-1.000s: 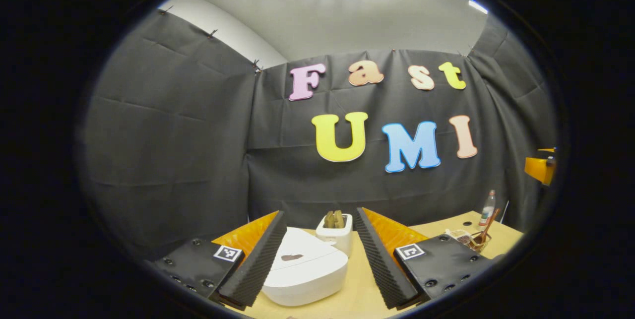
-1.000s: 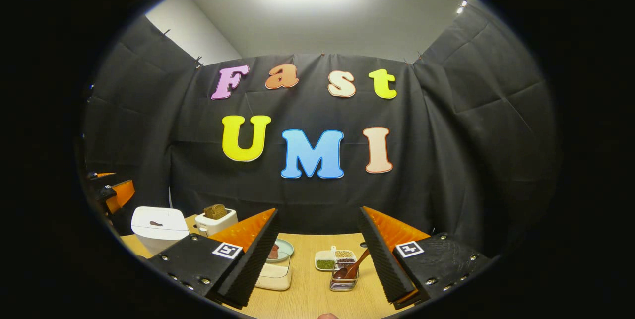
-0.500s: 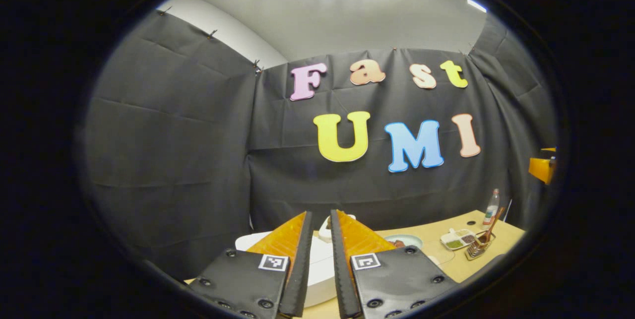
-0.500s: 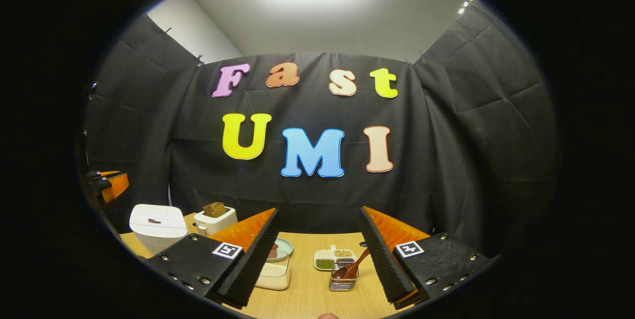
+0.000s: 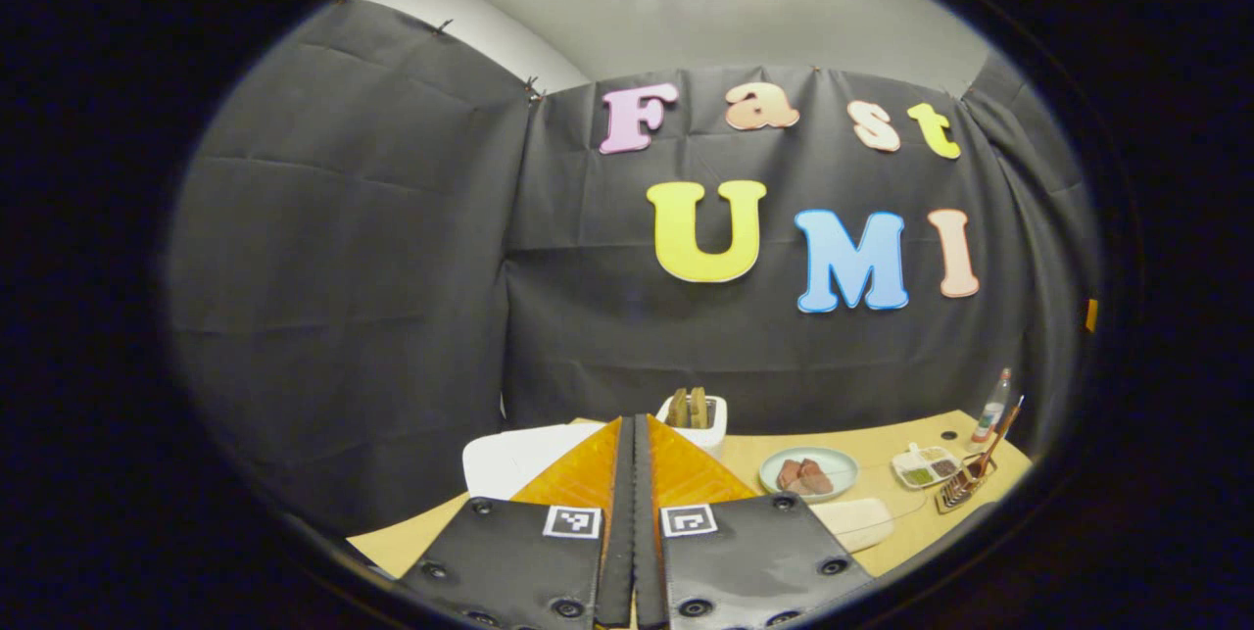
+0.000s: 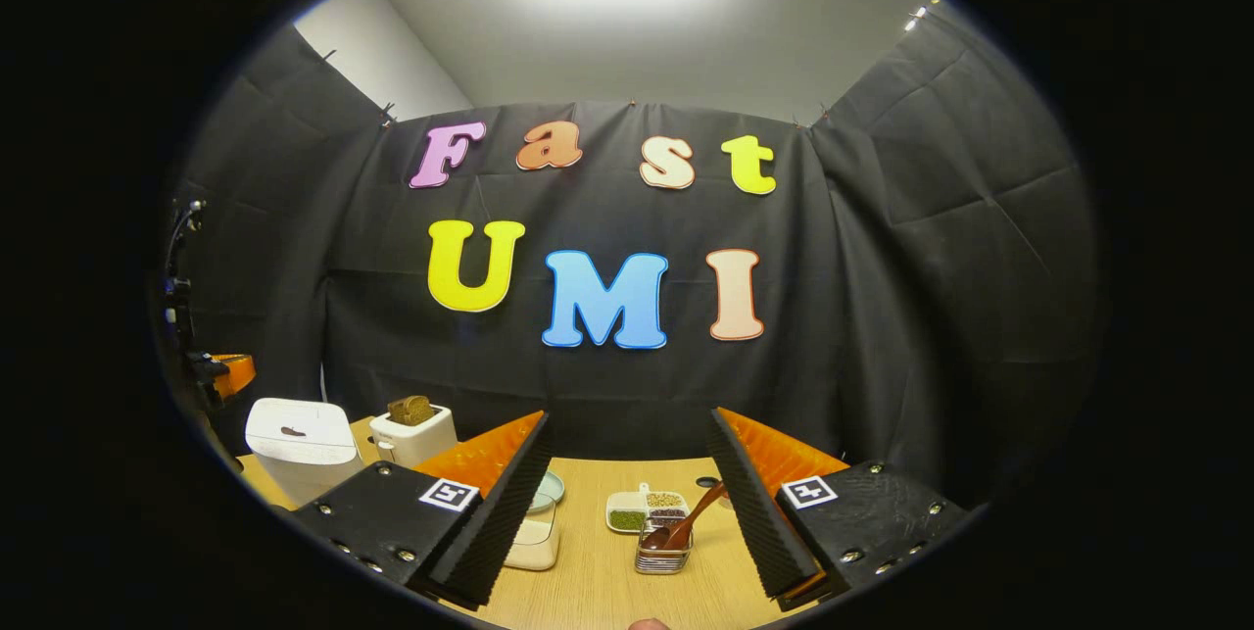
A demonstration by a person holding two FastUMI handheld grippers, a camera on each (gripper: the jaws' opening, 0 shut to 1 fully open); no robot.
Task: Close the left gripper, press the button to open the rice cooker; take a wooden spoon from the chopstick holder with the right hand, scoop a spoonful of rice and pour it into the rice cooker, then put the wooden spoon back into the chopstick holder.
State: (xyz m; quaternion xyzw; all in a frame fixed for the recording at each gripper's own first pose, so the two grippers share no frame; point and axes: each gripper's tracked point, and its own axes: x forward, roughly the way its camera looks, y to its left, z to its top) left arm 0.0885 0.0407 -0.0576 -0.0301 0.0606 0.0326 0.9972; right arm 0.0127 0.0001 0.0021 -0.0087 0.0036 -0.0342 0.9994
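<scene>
The white rice cooker (image 6: 299,439) stands at the table's left with its lid down and a dark button (image 6: 291,431) on top. In the left gripper view the rice cooker (image 5: 514,459) lies just behind and left of my left gripper (image 5: 634,426), whose fingers are pressed together with nothing between them. My right gripper (image 6: 629,422) is open above the table. Ahead of it stands a wire chopstick holder (image 6: 663,554) with a wooden spoon (image 6: 688,524) leaning in it. A clear box of rice (image 6: 535,542) sits behind its left finger. At the far right of the left gripper view are the holder (image 5: 958,495) and spoon (image 5: 995,432).
A white toaster (image 6: 416,429) with bread stands right of the cooker. On the wooden table (image 6: 588,591) are a pale plate (image 5: 808,471) with reddish pieces, a divided seasoning tray (image 6: 642,510) and a small bottle (image 5: 991,405). Black cloth walls close in the back and sides.
My left gripper went from wide open to fully shut and swung so the cooker now lies to its left. The right gripper stayed open and barely moved.
</scene>
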